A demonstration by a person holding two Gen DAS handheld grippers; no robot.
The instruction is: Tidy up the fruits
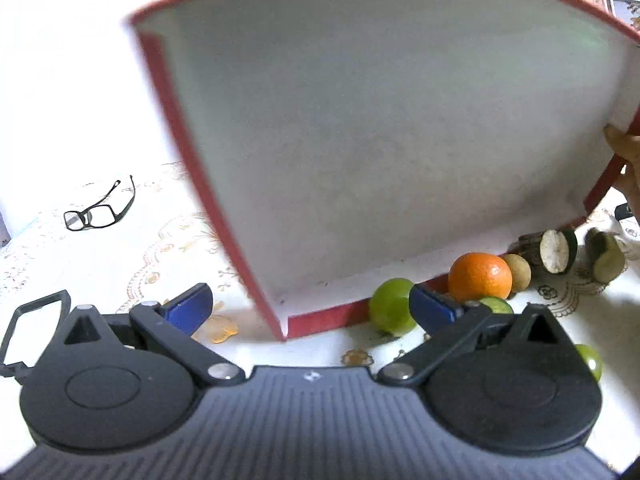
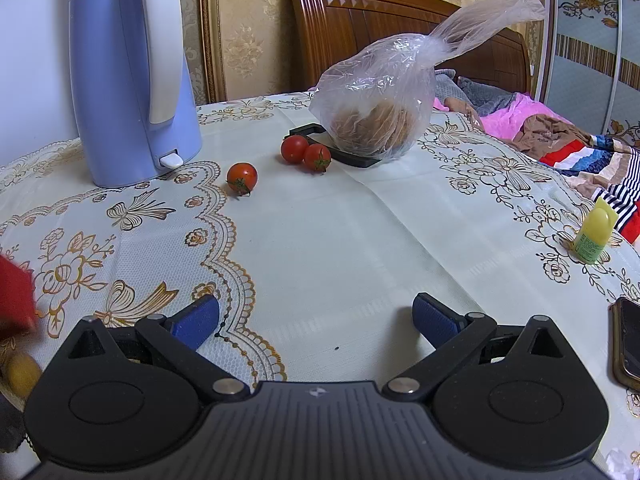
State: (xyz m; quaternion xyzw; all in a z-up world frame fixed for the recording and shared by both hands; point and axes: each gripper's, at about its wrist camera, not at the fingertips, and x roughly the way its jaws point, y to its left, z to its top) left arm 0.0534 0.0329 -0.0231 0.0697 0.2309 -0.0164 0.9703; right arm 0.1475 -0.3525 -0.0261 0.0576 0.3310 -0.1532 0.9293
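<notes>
Lace tablecloth [image 2: 320,240] — tilted red box [image 1: 360,140] fronts fruit; both claws [image 1: 310,312] [image 2: 316,320] released.

3 tomatoes [image 2: 241,176], 1 orange [image 1: 479,276], 1 box [image 1: 360,140], 1 kettle [image 2: 132,76].

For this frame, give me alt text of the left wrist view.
A tilted red-edged box, white inside and empty, fills the view, held at right by a bare hand. The open left hand-held gripper faces it; an orange and green fruits lie beside it, eyeglasses far left.

Matt cardboard box [image 1: 360,140], glossy orange [image 1: 479,276], crinkled clear plastic bag [image 2: 380,92]
</notes>
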